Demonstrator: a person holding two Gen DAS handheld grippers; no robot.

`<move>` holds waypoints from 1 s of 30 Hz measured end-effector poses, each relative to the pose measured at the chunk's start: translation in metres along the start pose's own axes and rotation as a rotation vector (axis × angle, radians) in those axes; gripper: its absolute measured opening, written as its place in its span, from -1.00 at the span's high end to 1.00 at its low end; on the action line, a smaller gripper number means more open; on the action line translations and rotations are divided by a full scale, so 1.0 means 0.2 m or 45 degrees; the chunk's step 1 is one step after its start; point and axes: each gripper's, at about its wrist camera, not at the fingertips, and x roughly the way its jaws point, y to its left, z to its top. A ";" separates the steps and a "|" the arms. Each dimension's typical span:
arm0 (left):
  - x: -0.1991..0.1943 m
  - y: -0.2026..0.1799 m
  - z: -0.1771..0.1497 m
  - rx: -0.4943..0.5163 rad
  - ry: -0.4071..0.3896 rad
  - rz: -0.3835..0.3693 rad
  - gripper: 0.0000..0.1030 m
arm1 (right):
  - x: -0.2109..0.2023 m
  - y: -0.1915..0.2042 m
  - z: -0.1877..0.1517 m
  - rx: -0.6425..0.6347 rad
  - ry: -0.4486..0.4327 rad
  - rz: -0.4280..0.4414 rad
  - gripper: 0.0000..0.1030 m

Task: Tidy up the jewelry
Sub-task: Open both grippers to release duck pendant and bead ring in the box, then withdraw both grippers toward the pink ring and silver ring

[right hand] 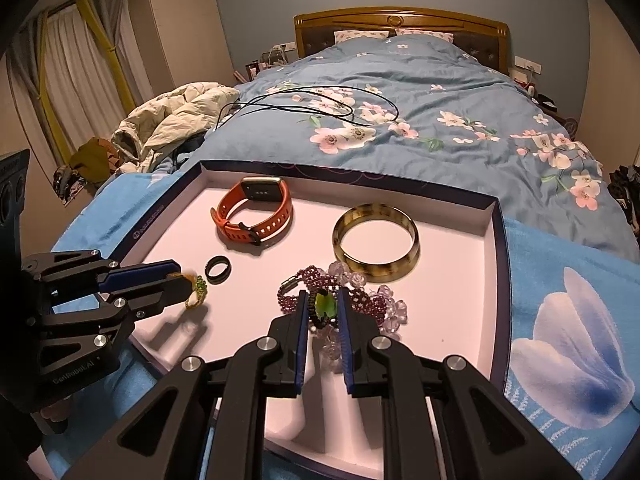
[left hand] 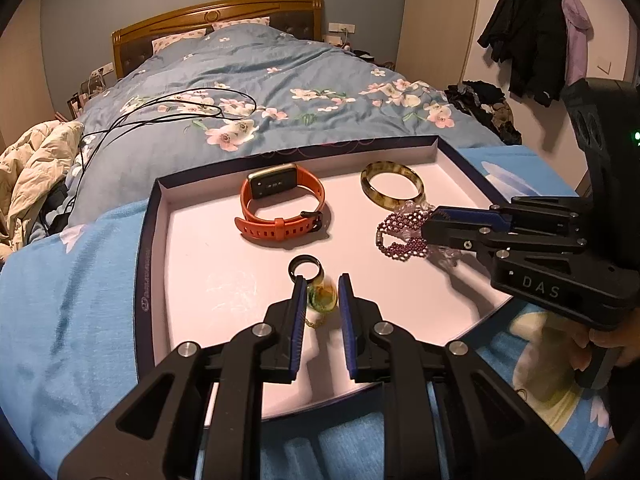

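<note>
Inside the tray (right hand: 494, 216), your left gripper (left hand: 322, 286) pinches a green-stoned ring (left hand: 322, 298) and your right gripper (right hand: 323, 300) pinches what looks like a green pendant (right hand: 325, 306), so sorting seems half done.

Dim warm indoor light, soft shadows, heavy fisheye bending (dark vignetted corners), slight blur.

Shallow dark-rimmed cardboard box lid (right hand: 494, 220) with pale pink floor, on a light blue flower-print cloth (right hand: 568, 320).

On the lid's floor lie an orange-strapped smartwatch (right hand: 256, 216), a mottled brown-yellow bangle (right hand: 376, 238), a plain black ring (right hand: 218, 269) and a purple bead bracelet (left hand: 400, 236).
</note>
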 end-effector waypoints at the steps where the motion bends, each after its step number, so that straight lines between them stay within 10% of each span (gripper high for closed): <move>1: 0.00 0.00 0.00 0.000 0.001 0.001 0.68 | 0.00 0.00 0.00 0.003 -0.002 -0.004 0.75; 30: -0.44 -0.03 -0.17 0.029 -0.177 -0.004 0.08 | -0.31 0.00 -0.12 0.033 -0.123 0.000 0.19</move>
